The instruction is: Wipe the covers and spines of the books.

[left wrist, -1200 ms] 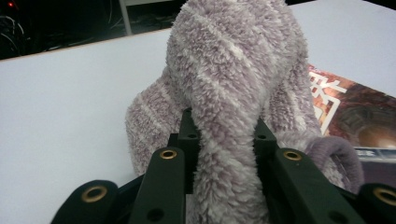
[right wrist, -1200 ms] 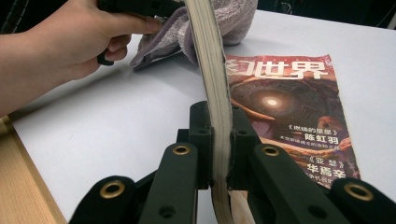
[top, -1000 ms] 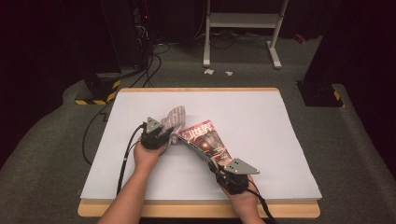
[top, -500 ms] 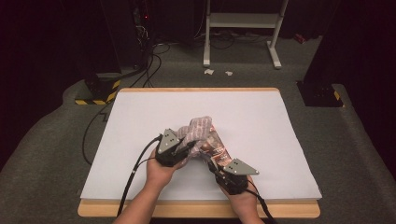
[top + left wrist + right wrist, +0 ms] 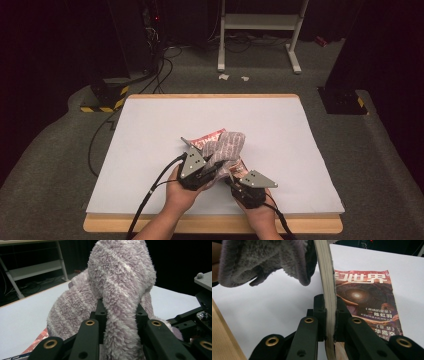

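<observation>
A fluffy grey-purple striped cloth [image 5: 229,144] hangs over a magazine with a red cover [image 5: 206,138] near the table's front middle. My left gripper [image 5: 216,163] is shut on the cloth; in the left gripper view the cloth [image 5: 117,277] rises thick between the jaws of the left gripper [image 5: 121,310]. My right gripper [image 5: 234,176] sits just right of it, shut on the magazine. In the right gripper view the right gripper [image 5: 330,307] pinches the raised block of pages [image 5: 325,270] edge-on. The printed cover [image 5: 367,300] lies flat on the right and the cloth [image 5: 262,260] hangs at upper left.
A white sheet [image 5: 150,150] covers the table, with a wooden rim [image 5: 200,224] at the front. Beyond the table's far edge stand a white metal rack [image 5: 260,30], a dark cabinet with cables [image 5: 135,40] and a yellow-black striped foot [image 5: 102,102].
My left gripper has carried the cloth rightward and toward the table's front, from left of the magazine to over it, close beside the right gripper. The right gripper has stayed put.
</observation>
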`<action>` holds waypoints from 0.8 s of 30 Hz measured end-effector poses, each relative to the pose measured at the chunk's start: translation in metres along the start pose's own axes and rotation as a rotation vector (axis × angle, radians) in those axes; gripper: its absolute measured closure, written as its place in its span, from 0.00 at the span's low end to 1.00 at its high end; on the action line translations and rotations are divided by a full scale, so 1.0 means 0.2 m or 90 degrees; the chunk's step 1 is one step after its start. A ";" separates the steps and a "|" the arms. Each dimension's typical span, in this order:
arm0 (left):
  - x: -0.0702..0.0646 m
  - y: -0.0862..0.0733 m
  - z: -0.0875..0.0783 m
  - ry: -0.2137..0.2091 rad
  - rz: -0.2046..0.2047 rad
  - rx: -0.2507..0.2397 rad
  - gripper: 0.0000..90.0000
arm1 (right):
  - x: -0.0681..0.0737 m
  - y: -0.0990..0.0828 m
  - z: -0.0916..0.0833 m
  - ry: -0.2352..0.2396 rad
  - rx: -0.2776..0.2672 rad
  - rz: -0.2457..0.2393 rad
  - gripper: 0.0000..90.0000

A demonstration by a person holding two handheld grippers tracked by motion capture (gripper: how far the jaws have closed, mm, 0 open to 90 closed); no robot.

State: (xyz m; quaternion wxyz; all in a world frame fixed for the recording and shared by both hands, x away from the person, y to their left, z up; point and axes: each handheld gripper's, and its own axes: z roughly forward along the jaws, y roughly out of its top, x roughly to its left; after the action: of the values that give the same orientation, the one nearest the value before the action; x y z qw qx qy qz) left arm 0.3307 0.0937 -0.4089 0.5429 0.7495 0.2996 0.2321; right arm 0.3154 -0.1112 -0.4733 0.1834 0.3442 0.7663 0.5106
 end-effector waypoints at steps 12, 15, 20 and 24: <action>0.31 -0.13 0.11 0.101 -0.022 0.050 0.81 | 0.00 0.00 0.00 0.002 0.001 0.009 0.93; 0.42 -0.17 0.13 0.122 -0.041 0.063 0.81 | 0.00 0.00 0.00 0.003 0.001 0.008 0.93; 0.59 -0.25 0.15 0.162 -0.056 0.099 0.81 | 0.00 0.00 0.00 0.004 -0.002 0.006 0.93; 0.70 -0.30 0.17 0.192 -0.079 0.121 0.81 | 0.00 0.00 0.00 0.004 -0.001 0.004 0.93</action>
State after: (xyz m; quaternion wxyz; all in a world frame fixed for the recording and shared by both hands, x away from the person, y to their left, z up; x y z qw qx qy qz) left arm 0.4411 0.1832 -0.4729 0.4317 0.7340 0.4440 0.2787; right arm 0.3155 -0.1100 -0.4726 0.1799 0.3445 0.7653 0.5131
